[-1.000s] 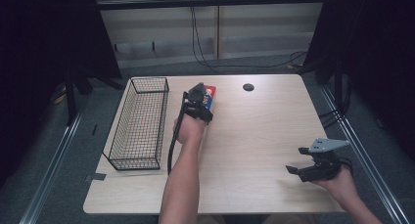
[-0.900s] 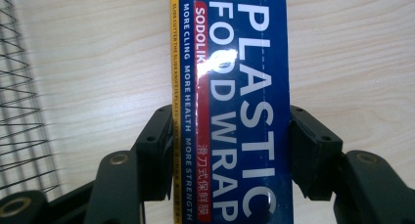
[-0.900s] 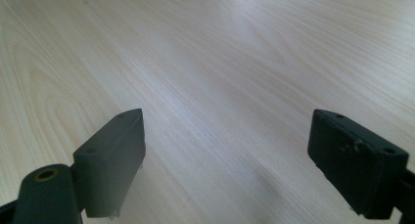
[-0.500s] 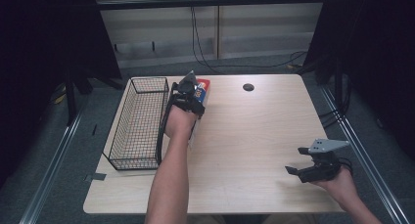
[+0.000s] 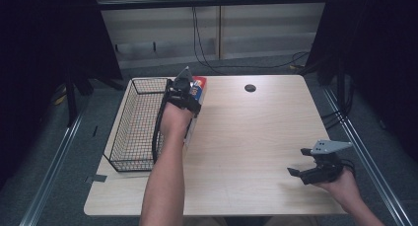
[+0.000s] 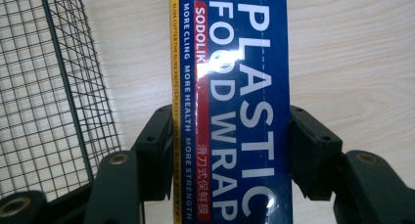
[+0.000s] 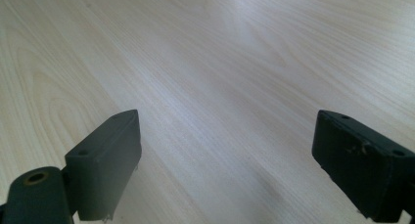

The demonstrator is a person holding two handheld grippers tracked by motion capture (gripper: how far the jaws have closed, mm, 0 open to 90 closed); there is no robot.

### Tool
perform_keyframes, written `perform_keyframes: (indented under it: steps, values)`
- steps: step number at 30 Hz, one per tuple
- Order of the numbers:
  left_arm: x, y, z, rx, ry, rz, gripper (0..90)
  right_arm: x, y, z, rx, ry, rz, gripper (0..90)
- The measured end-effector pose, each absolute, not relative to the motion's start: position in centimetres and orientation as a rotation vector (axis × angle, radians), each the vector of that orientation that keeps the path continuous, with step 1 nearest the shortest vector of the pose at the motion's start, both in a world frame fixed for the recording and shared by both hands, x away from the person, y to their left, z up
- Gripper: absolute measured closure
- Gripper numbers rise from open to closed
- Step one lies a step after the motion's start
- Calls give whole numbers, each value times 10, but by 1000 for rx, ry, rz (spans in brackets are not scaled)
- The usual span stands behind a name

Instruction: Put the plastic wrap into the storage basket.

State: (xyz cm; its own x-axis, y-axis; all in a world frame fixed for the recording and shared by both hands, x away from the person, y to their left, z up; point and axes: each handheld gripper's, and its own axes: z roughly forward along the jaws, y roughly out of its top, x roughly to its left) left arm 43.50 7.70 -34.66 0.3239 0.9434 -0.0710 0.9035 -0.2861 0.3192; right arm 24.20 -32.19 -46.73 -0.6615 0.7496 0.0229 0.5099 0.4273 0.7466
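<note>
At the far left of the table (image 5: 256, 137), just beside the wire basket (image 5: 133, 132), the left gripper (image 5: 185, 90) holds a long blue box of plastic food wrap (image 6: 235, 111). In the left gripper view the two black jaws press on the box's long sides, one from each side, the printed face toward the camera; grip is firm, the box clamped across its narrow width. Box runs lengthwise away from the camera, over the bare wood, with the basket's mesh wall to its left in that view. From the high view the red-and-blue end of the box pokes out beyond the gripper, near the basket's far right corner; the rest is mostly hidden under the hand and forearm. Cannot tell whether the box's lower end touches the tabletop.

Right gripper (image 5: 301, 172) sits at the near right edge of the table, well apart from box and basket. Its jaws stand wide apart, nothing between them, plain wood beneath.
</note>
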Motion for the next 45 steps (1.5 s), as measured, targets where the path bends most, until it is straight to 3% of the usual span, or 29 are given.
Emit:
perform_keyframes:
  steps: [45]
  values:
    - [433, 127, -310, 2229, 1731, 160, 432, 243, -319, -468, 1061, 2394, 1093, 69]
